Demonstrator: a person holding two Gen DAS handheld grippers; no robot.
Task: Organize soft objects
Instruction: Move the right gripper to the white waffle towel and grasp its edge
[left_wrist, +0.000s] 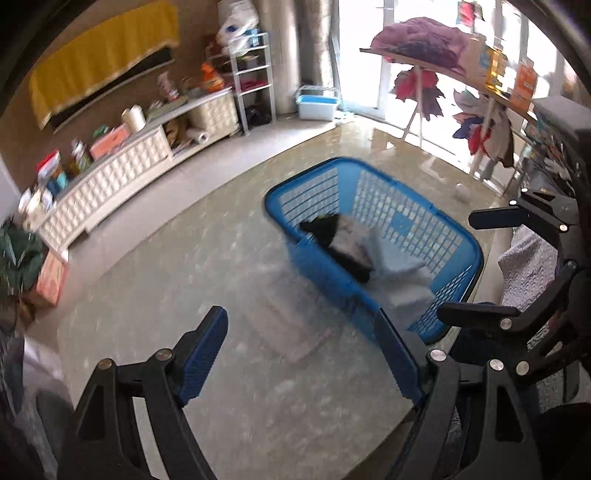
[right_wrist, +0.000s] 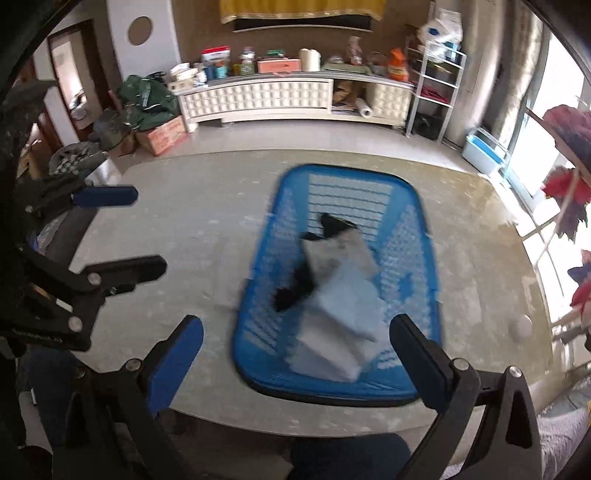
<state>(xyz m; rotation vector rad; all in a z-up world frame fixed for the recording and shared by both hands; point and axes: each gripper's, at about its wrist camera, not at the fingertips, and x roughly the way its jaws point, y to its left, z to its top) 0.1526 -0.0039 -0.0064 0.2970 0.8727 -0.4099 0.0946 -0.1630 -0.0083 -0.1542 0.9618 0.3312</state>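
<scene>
Glossy blue plastic lattice on the laundry basket (right_wrist: 406, 258); soft matt cloth, white and black, in the folded clothes (right_wrist: 340, 295) inside. Smooth, faintly shiny stone-look table (right_wrist: 184, 240). Matt black plastic with metal rivets on each hand-held gripper.

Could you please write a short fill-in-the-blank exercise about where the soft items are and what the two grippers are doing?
1. The light cloths and the black-and-white soft item lie inside a laundry basket whose colour is ____.
2. The basket rests on the ____.
3. The left gripper and right gripper both have their fingers ____.
4. Neither gripper holds ____.

Missing words: blue; table; open; anything
</scene>
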